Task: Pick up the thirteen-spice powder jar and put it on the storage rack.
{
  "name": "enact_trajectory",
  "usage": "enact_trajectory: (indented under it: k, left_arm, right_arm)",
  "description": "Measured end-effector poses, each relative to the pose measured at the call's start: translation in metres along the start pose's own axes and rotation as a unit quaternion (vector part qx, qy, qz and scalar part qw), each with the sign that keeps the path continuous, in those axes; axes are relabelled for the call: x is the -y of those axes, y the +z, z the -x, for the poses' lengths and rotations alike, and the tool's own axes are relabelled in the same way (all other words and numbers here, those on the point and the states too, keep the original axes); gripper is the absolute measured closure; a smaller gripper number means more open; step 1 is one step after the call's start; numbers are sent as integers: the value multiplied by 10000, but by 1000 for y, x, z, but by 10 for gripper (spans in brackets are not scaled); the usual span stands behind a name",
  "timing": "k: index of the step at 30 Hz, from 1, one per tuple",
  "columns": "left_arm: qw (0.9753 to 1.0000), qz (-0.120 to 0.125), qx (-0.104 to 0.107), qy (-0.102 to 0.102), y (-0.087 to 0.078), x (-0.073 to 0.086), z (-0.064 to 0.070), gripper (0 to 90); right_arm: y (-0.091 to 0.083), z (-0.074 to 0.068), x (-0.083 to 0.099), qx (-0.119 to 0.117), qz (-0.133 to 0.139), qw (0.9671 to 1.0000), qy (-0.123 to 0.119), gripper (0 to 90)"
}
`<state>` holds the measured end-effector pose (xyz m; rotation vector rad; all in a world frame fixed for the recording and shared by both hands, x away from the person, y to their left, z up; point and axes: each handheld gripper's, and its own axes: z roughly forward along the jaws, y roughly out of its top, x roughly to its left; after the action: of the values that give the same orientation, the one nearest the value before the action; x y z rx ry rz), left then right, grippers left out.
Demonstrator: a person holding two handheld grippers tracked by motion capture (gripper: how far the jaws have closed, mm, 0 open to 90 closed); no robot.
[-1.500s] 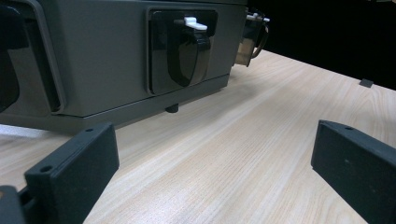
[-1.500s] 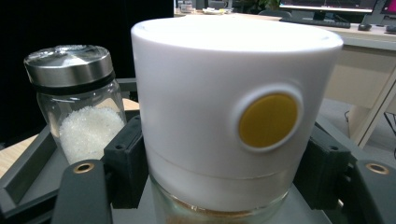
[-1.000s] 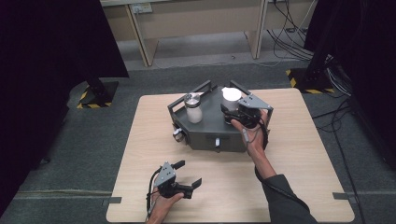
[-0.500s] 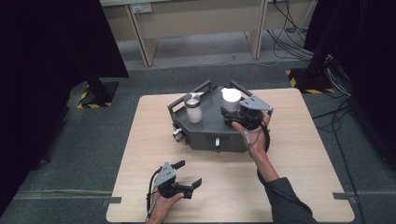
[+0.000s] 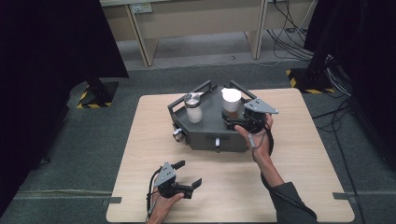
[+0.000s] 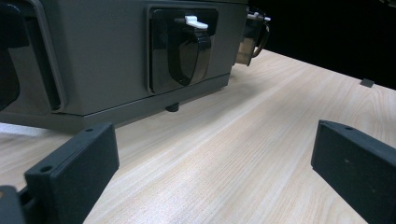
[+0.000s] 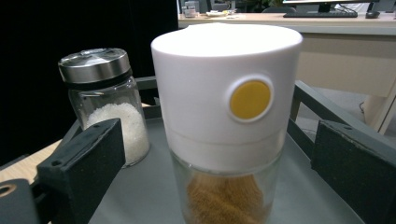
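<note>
A grey railed rack (image 5: 210, 128) stands mid-table. On it stand a white-capped jar of brown granules (image 5: 230, 101) (image 7: 224, 121) with a yellow button and a steel-lidded shaker of white grains (image 5: 193, 108) (image 7: 109, 102). My right gripper (image 5: 233, 120) (image 7: 215, 177) is open, its jaws on either side of the white-capped jar without touching it. My left gripper (image 5: 187, 173) (image 6: 210, 163) is open and low over the table's front, facing the rack's front panel (image 6: 184, 49) with its dark handle and white latch.
The wooden table (image 5: 299, 168) has bare room to the front and right of the rack. A cable trails from each gripper. Beyond the table are a wooden bench (image 5: 196, 21), floor cables (image 5: 289, 37) and black curtains.
The right gripper has shifted slightly around the white-capped jar. The left gripper has stayed in place.
</note>
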<state>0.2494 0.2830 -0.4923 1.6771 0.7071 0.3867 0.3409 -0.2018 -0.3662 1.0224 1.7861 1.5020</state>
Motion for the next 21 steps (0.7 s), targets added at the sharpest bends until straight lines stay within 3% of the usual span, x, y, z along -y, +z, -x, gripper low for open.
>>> enact_trajectory:
  k: [21]
  left_arm:
    - [10000,-10,0,-17,1,1,0,3]
  right_arm:
    - [-37,3,22,-351,262,9990,102,18]
